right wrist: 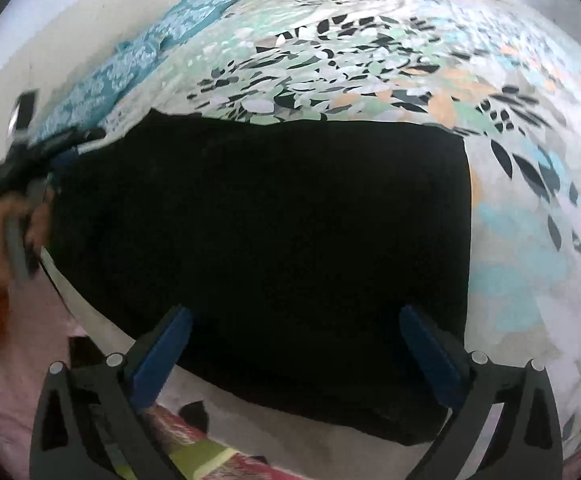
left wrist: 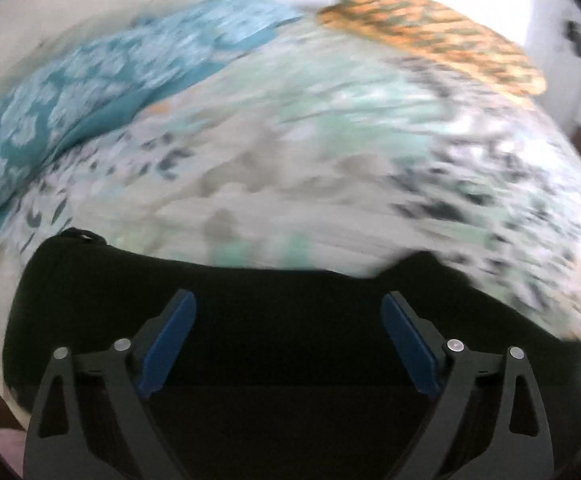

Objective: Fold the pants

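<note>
Black pants (right wrist: 258, 240) lay folded on the bed (right wrist: 530, 240). Both grippers, left (left wrist: 288, 344) & right (right wrist: 296, 354), had jaws spread, empty. Risk: snagging fabric w/ a jaw, undoing the fold.

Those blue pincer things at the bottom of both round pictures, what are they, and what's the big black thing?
They are grabbing tools that a person holds, one per hand. Each carries a camera looking along its fingers, which bends the picture round. One picture shows the left gripper, the other the right gripper. Both are open, holding nothing. The black thing is the folded black cloth pants, lying on a leaf-patterned bedsheet. At the left edge of the right picture you can see the person's hand holding the other tool.
</note>
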Demonstrator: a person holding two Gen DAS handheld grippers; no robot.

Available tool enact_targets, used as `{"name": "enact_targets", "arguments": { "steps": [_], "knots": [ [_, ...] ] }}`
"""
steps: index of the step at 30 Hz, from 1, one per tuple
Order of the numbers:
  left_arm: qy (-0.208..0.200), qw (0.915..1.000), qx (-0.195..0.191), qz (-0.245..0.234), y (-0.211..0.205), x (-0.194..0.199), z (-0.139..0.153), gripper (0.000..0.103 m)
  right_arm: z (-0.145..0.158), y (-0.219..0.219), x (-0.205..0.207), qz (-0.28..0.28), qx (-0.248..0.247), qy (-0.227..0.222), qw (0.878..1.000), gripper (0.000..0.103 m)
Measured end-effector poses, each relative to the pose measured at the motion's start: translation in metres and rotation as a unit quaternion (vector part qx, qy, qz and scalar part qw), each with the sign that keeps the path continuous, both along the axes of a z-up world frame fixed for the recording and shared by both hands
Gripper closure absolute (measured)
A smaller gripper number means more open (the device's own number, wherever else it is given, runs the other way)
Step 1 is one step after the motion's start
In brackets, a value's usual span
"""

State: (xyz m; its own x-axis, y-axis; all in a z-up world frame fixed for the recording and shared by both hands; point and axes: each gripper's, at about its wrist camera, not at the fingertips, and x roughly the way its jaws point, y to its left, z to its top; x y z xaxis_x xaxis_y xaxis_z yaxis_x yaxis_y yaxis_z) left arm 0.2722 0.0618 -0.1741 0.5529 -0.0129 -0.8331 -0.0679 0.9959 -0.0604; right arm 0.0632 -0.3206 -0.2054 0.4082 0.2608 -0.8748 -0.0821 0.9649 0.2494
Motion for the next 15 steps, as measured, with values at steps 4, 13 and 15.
{"name": "enact_targets", "arguments": {
  "steps": [4, 13, 15],
  "knots": [
    [0.009, 0.9962, 0.074, -0.044, -0.018, 0.008, -0.034, 0.0, -0.001, -0.004, 0.001, -0.009, 0.005, 0.002, 1.0, 0.0],
    [0.007, 0.9927, 0.111, -0.046, -0.026, 0.006, -0.031, 0.0, -0.002, -0.001, 0.001, -0.005, -0.005, -0.003, 1.0, 0.0],
    [0.009, 0.9922, 0.115, -0.047, -0.028, 0.006, -0.032, 0.0, -0.002, -0.001, 0.001, -0.004, -0.004, -0.003, 1.0, 0.0]
  ]
}}
